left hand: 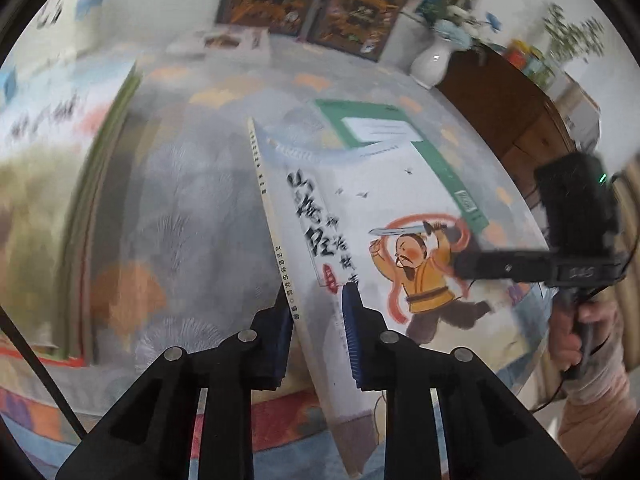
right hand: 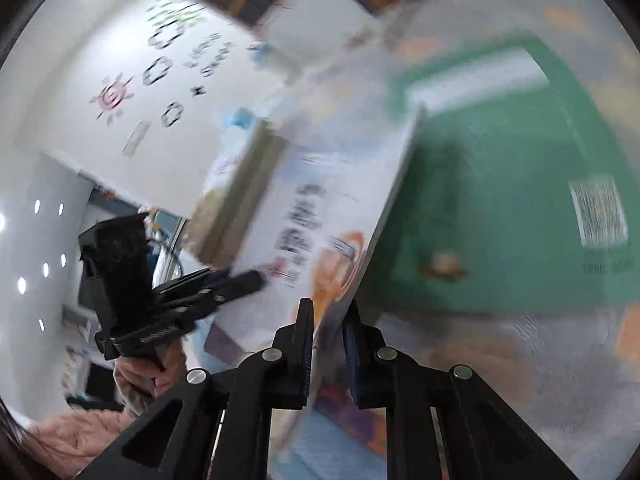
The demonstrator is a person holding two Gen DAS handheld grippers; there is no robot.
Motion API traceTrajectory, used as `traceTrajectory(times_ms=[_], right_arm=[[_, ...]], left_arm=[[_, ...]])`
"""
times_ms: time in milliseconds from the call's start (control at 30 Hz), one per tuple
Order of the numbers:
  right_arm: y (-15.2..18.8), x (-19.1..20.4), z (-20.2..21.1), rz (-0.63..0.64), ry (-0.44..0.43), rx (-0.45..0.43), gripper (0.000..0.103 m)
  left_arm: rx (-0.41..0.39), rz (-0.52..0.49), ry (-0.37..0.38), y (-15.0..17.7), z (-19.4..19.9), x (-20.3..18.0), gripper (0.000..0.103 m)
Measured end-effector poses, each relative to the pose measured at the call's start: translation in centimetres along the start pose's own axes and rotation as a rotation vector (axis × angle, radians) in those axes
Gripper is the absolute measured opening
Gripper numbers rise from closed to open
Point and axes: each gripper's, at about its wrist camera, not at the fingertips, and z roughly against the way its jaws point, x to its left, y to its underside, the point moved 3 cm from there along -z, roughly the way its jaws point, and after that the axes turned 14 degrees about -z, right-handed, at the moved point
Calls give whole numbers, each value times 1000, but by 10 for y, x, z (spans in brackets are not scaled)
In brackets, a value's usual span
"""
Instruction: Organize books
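1. Picture book (left hand: pixel 384 248), white cover with a sword-waving figure, is tilted up off the patterned table (left hand: pixel 192 200), over a green book (left hand: pixel 440 160).
2. My left gripper (left hand: pixel 316 336) clamps its spine edge.
3. My right gripper (right hand: pixel 328 344) pinches the opposite edge.

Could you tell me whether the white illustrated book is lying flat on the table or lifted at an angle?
Lifted and tilted: the white illustrated book is clamped at opposite edges by the left gripper and right gripper, above the green book.
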Motion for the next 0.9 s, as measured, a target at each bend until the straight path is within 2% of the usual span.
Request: traceTrajectory(times_ms=[67, 233, 367, 533, 667, 733, 900], right_arm=[[-4, 18, 10, 51, 16, -26, 15], [-13, 39, 28, 65, -11, -47, 15], [-21, 66, 26, 132, -5, -62, 16], [-41, 116, -12, 198, -53, -77, 16], [-58, 158, -54, 255, -111, -45, 16], [-71, 173, -83, 273, -138, -11, 16], [-87, 186, -150, 263, -151, 26, 16]], left_arm=[[-27, -30, -37, -8, 12, -1, 21], [-89, -10, 40, -23, 40, 19, 21], [-122, -32, -2, -34, 60, 34, 21], [-181, 6, -54, -34, 94, 76, 21], [-208, 51, -100, -27, 124, 125, 21], [-183, 27, -145, -23, 132, 147, 22], [-123, 25, -182, -15, 129, 195, 23]])
